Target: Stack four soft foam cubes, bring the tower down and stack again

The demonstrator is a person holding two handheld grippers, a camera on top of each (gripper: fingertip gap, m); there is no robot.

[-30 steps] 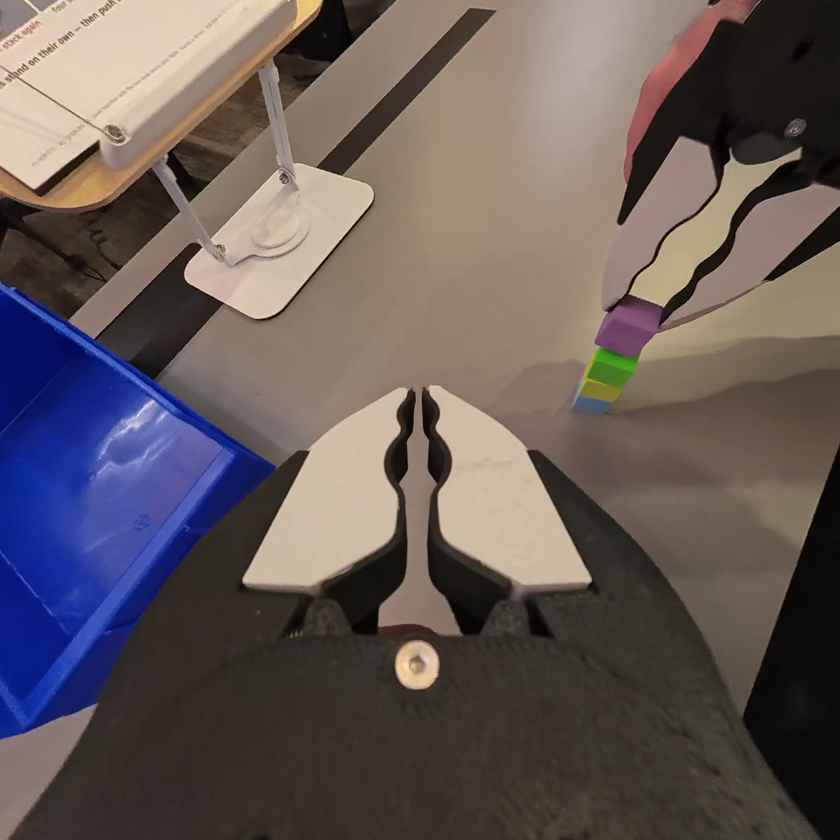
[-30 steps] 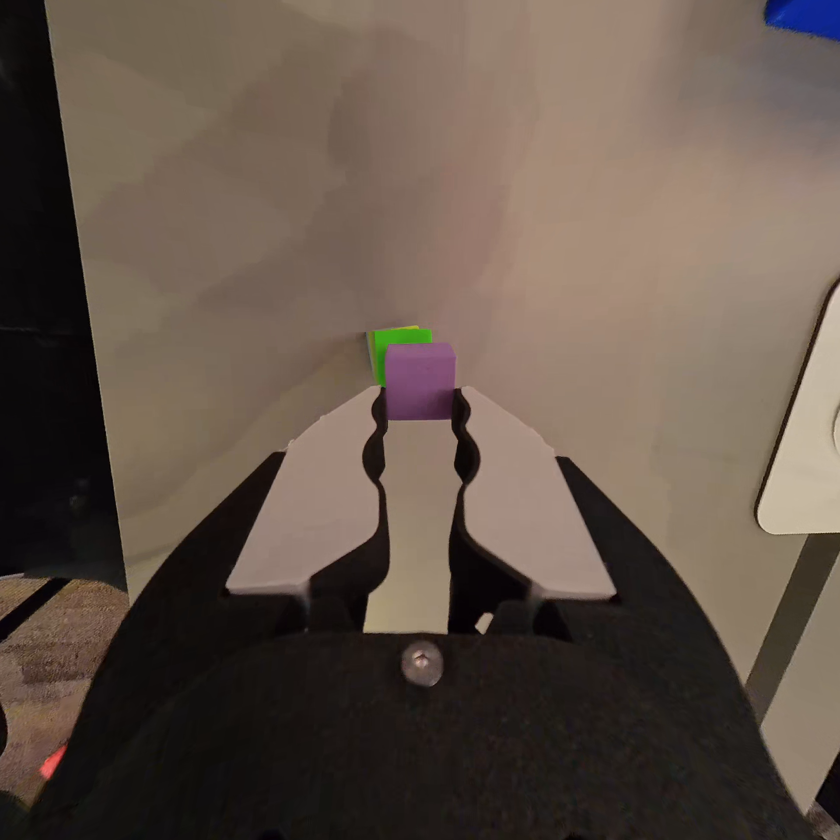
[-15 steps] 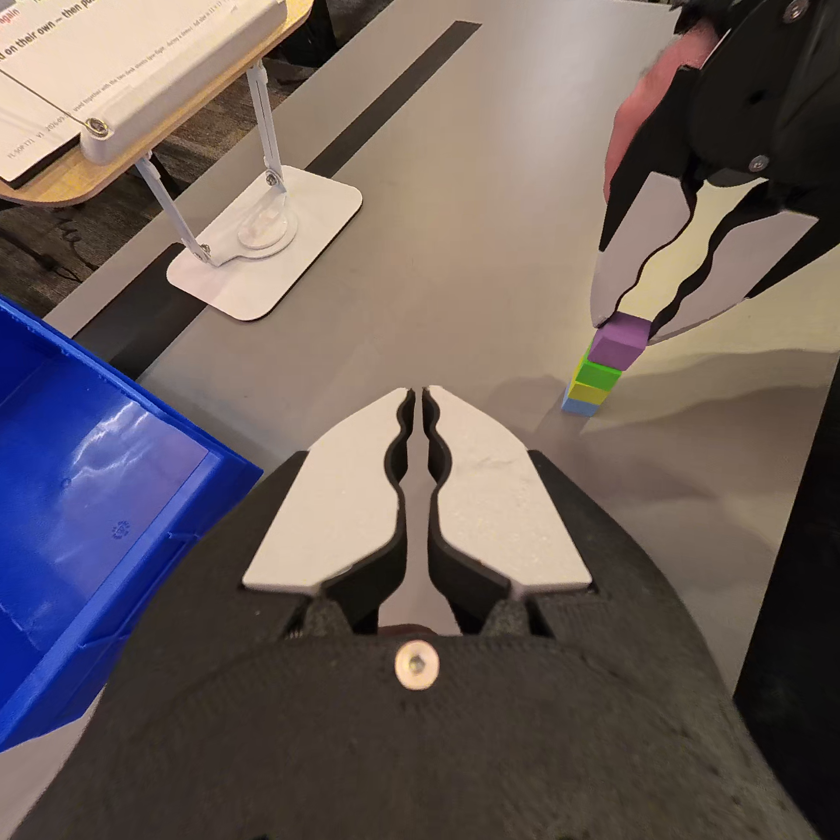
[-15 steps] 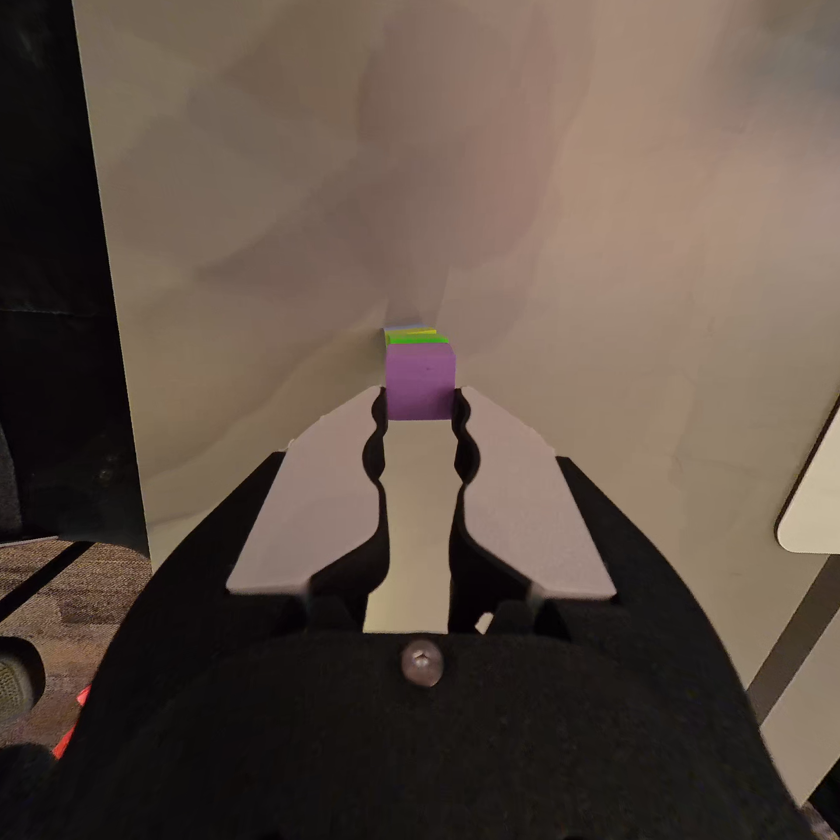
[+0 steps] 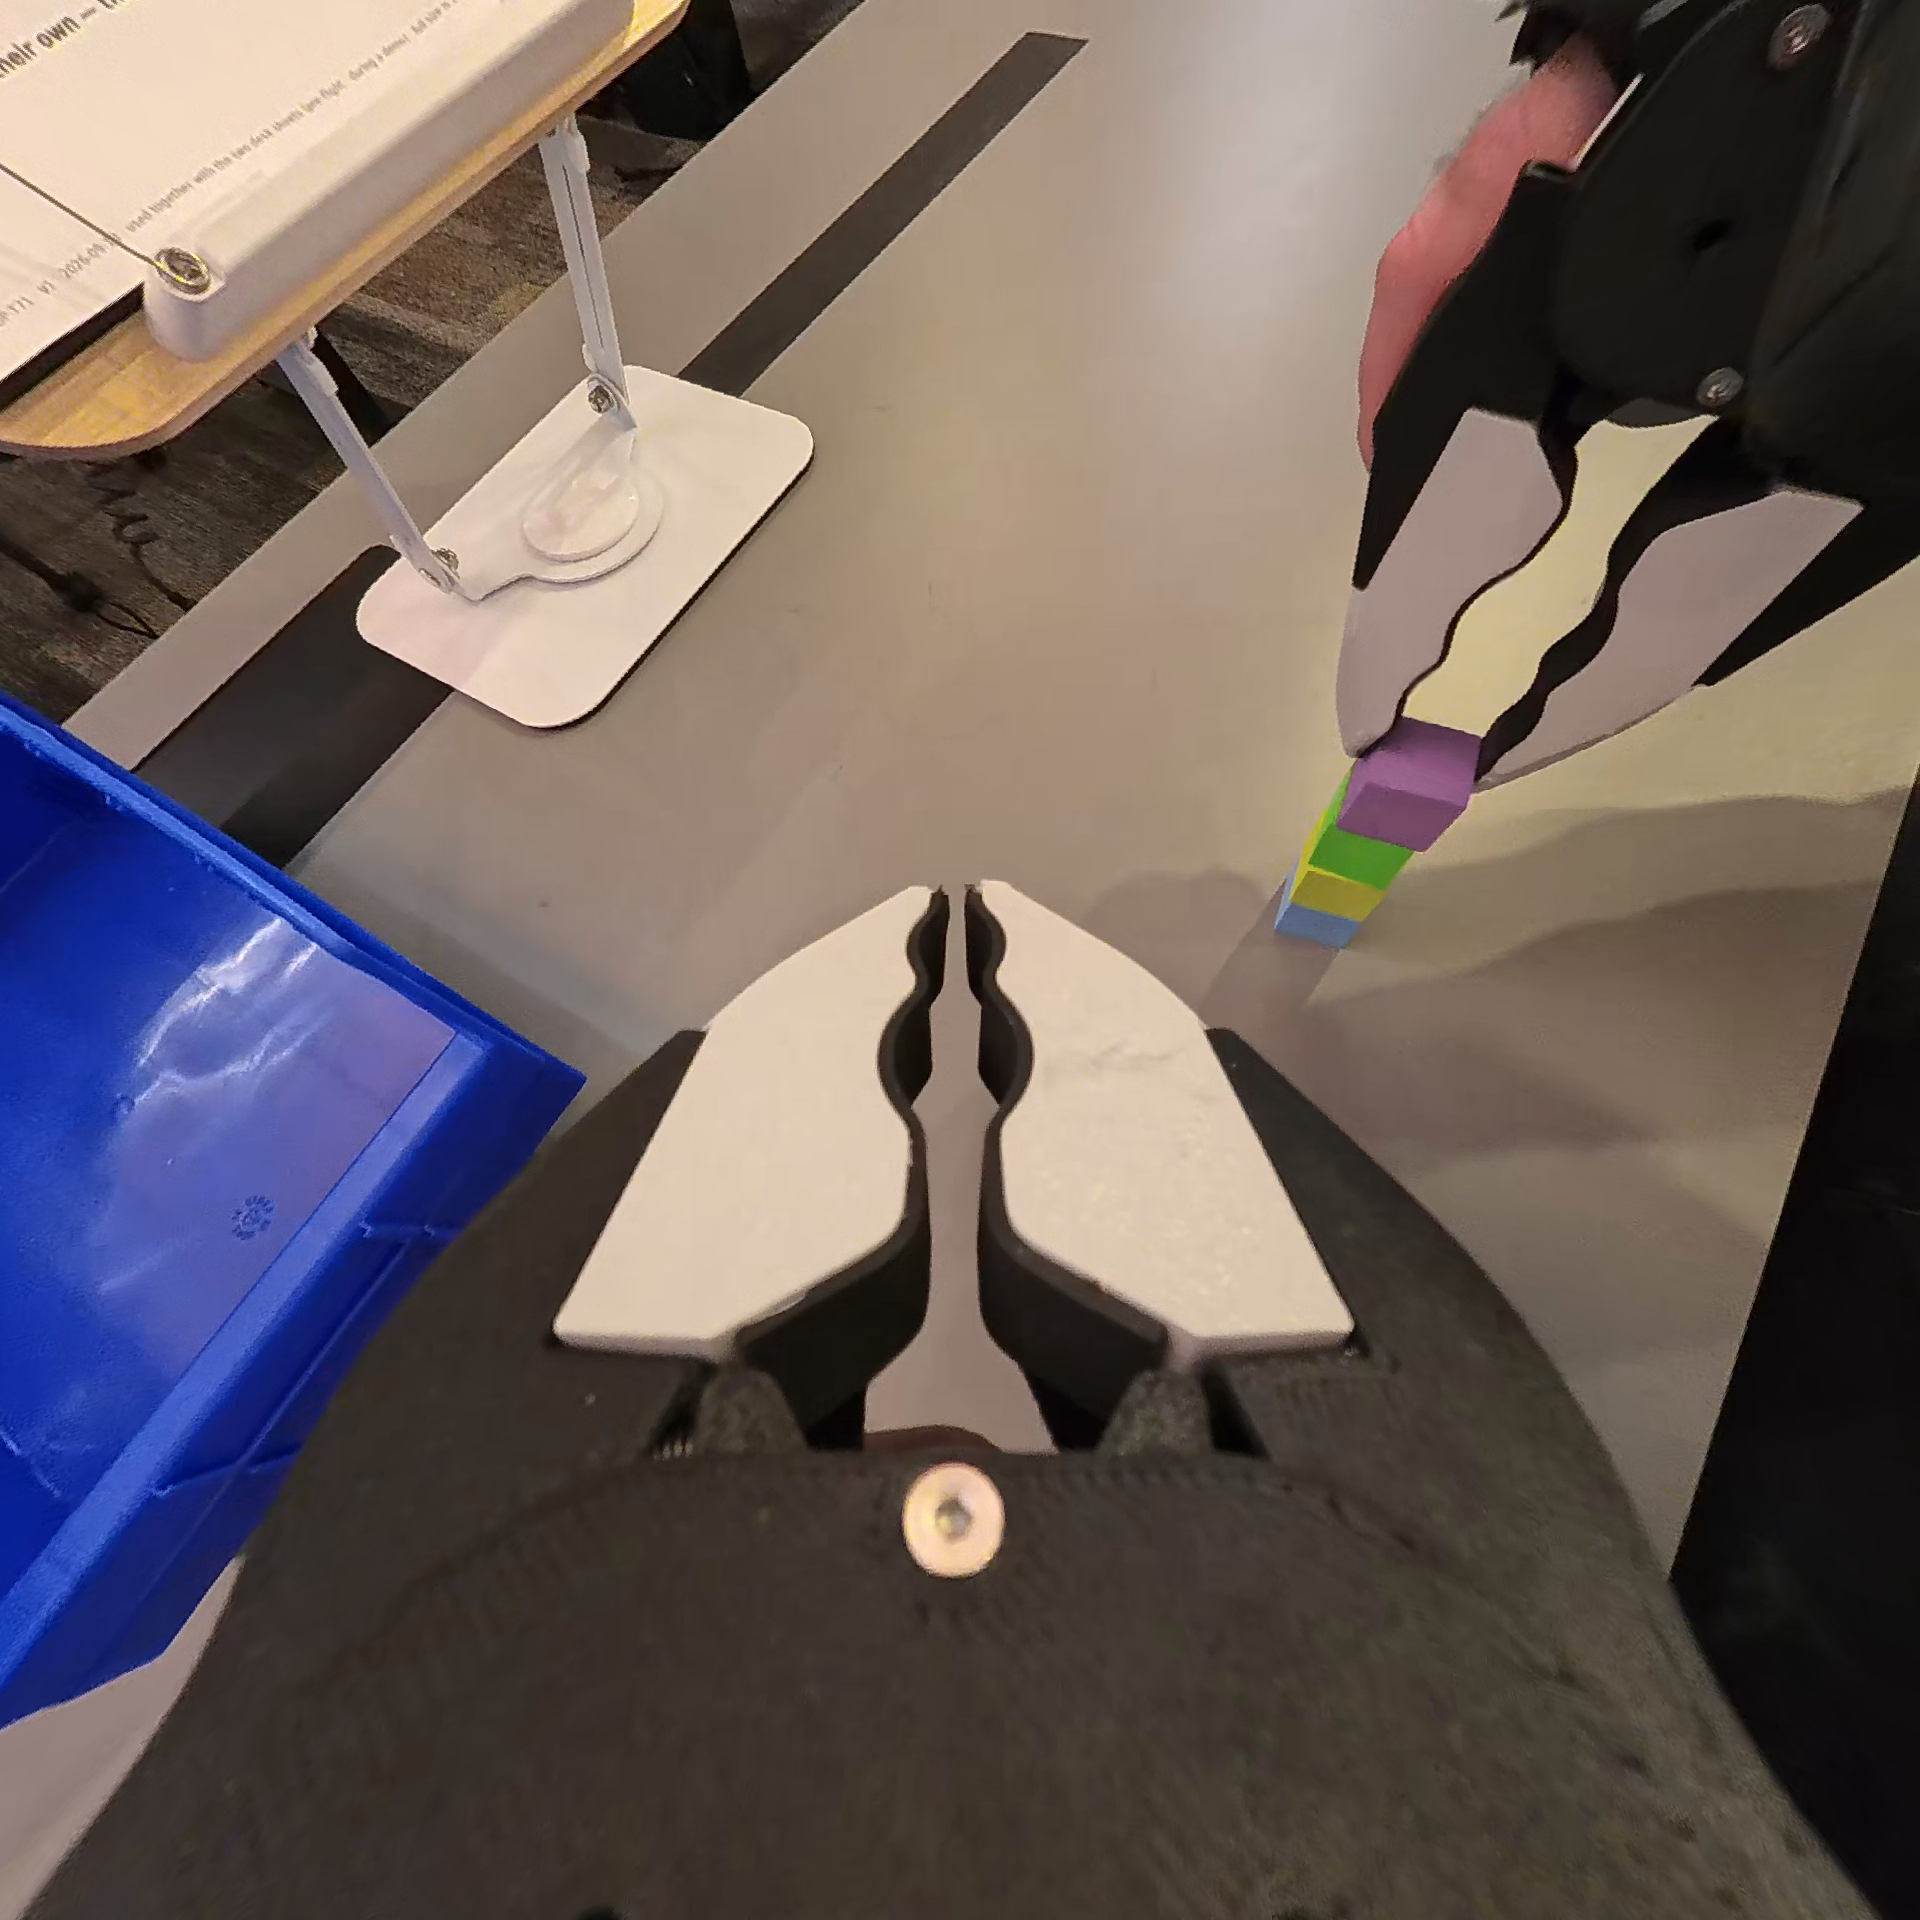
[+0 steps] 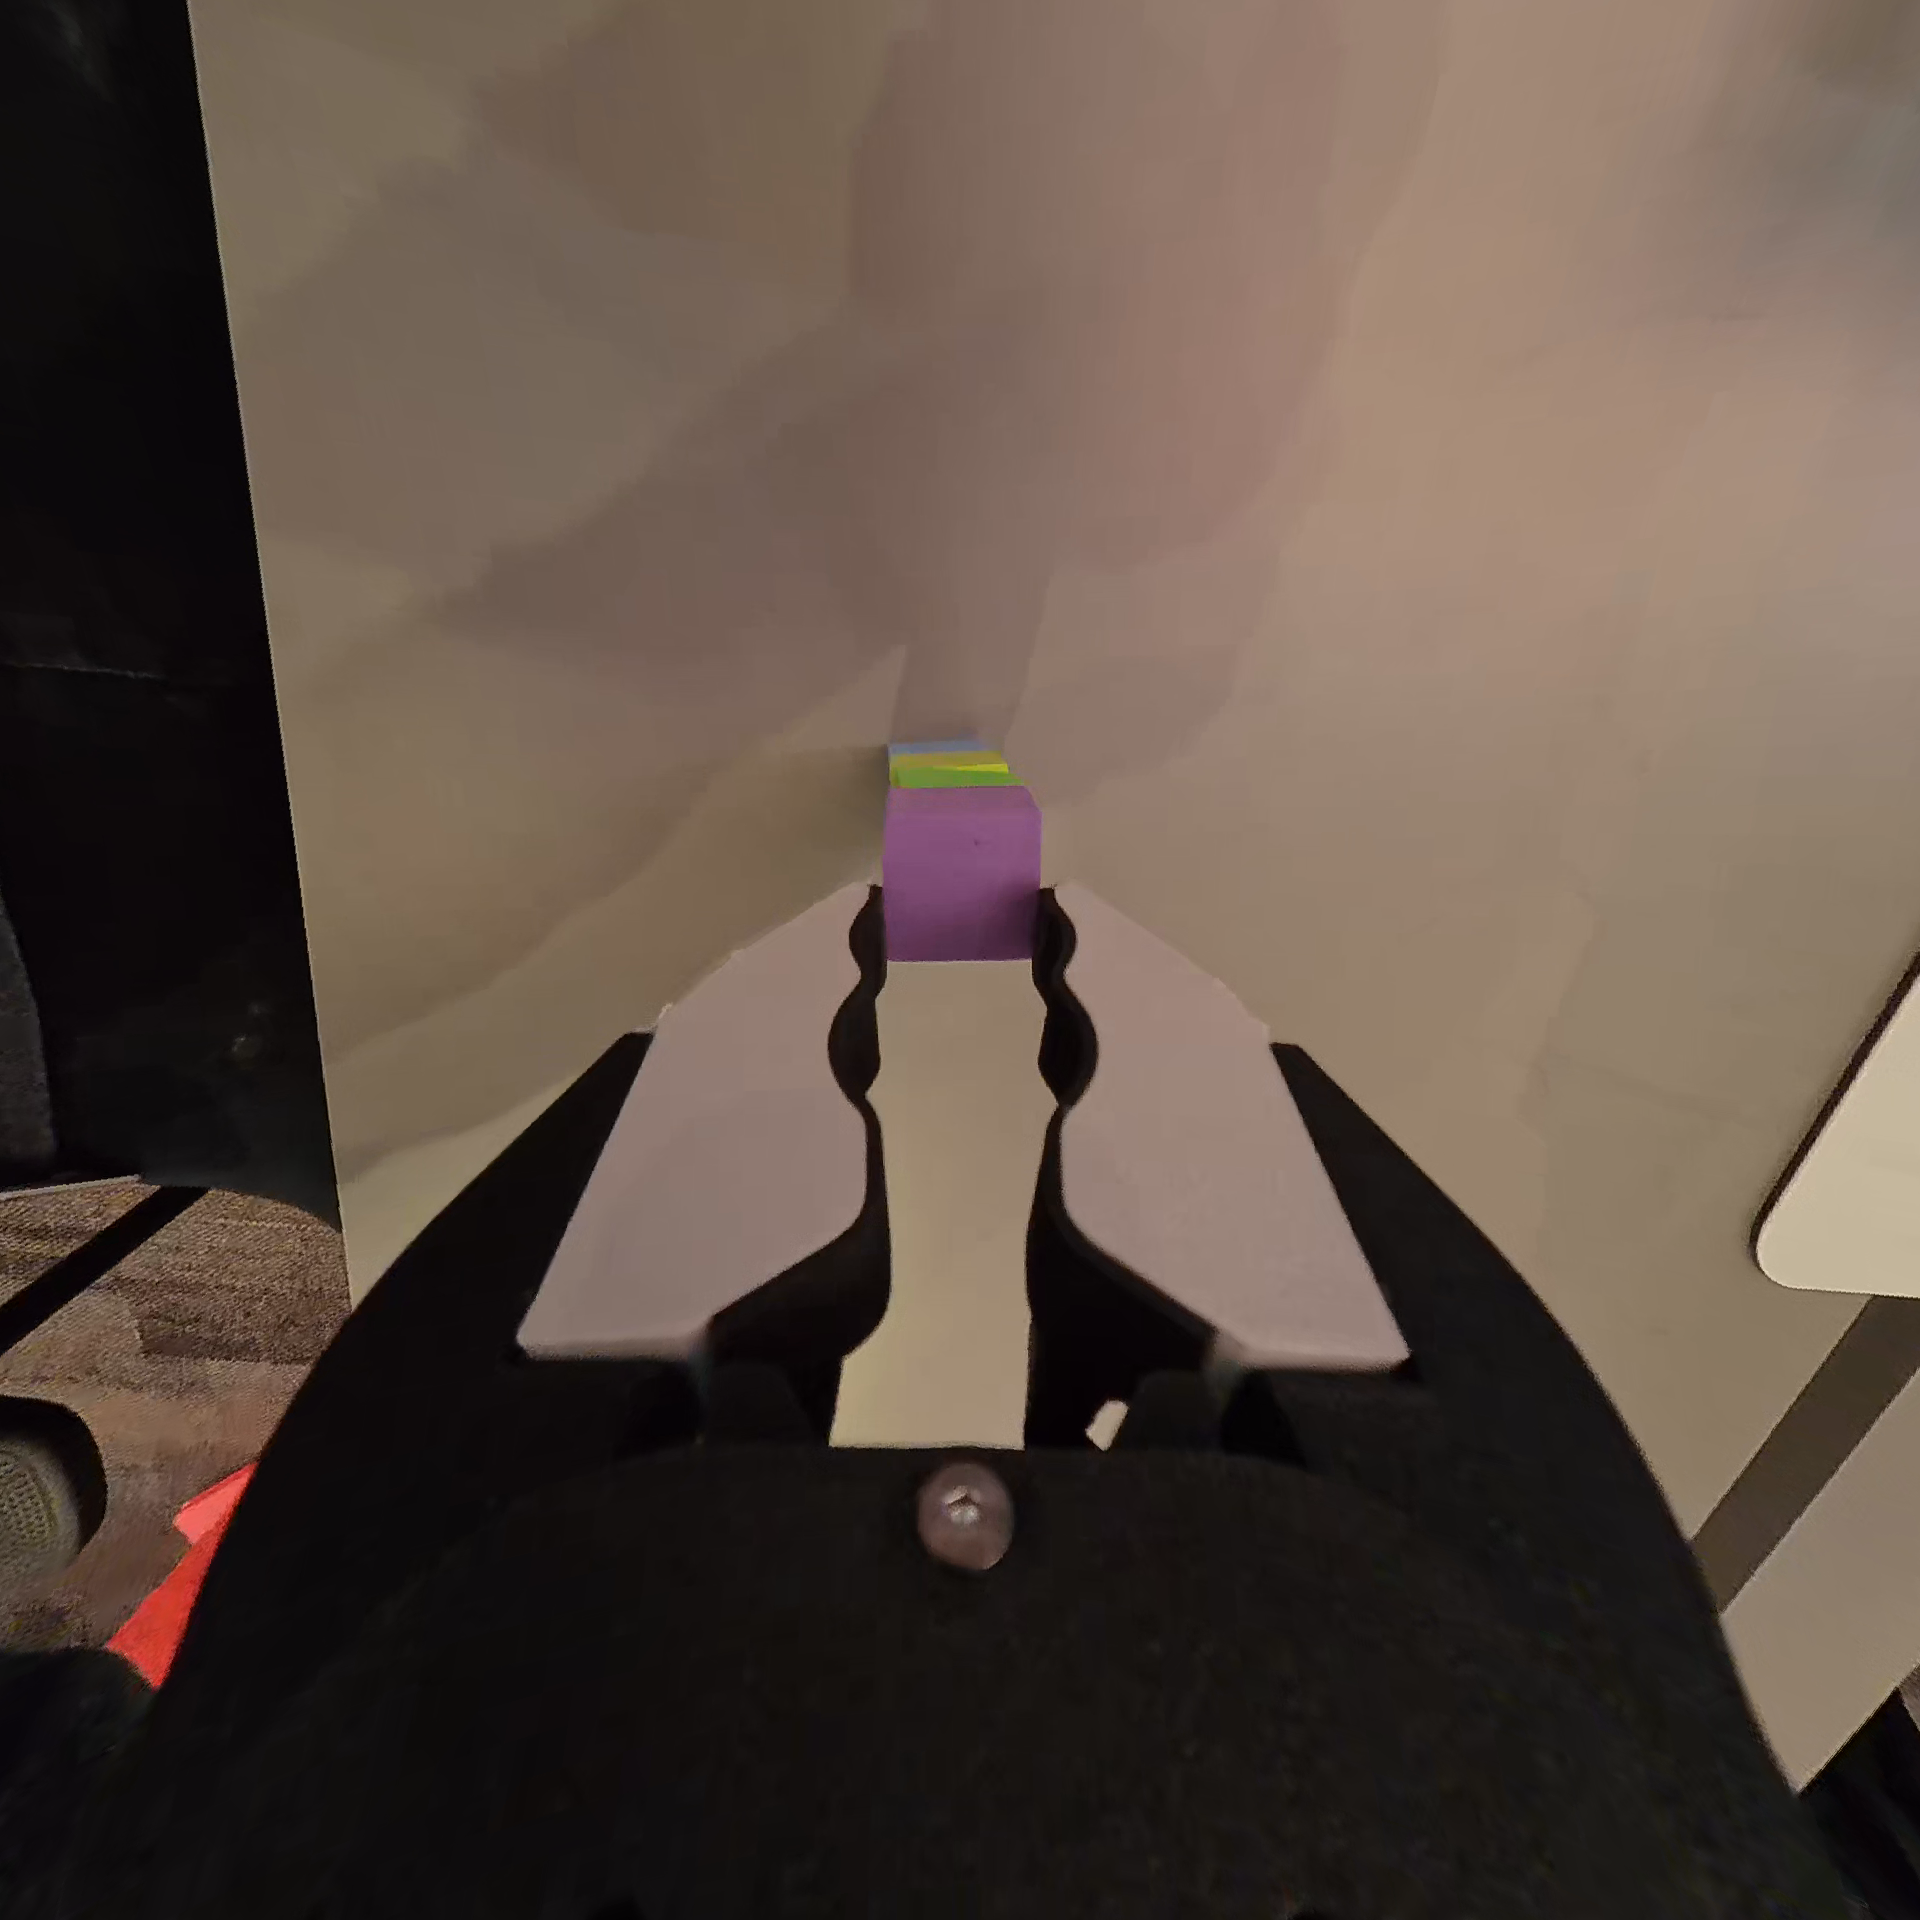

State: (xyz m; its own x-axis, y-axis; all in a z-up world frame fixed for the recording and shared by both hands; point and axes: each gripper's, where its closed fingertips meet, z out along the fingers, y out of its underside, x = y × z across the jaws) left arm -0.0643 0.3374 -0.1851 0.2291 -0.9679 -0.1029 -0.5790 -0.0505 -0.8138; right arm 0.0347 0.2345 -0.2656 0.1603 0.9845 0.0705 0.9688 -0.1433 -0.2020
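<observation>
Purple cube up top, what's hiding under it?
Under the purple cube sit a green cube, a yellow cube and a blue cube. Their tops are covered.

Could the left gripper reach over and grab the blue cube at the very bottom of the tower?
Probably not yet. The table between the left gripper and the blue cube is bare, but three cubes sit on it, and the right gripper grips the purple cube on top.

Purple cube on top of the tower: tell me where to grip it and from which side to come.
Grip the purple cube on two opposite flat side faces, coming from above, as the right gripper does now with a fingertip on each side. It sits on the green cube, skewed, atop a narrow tower, so a sideways approach would likely topple it.
</observation>
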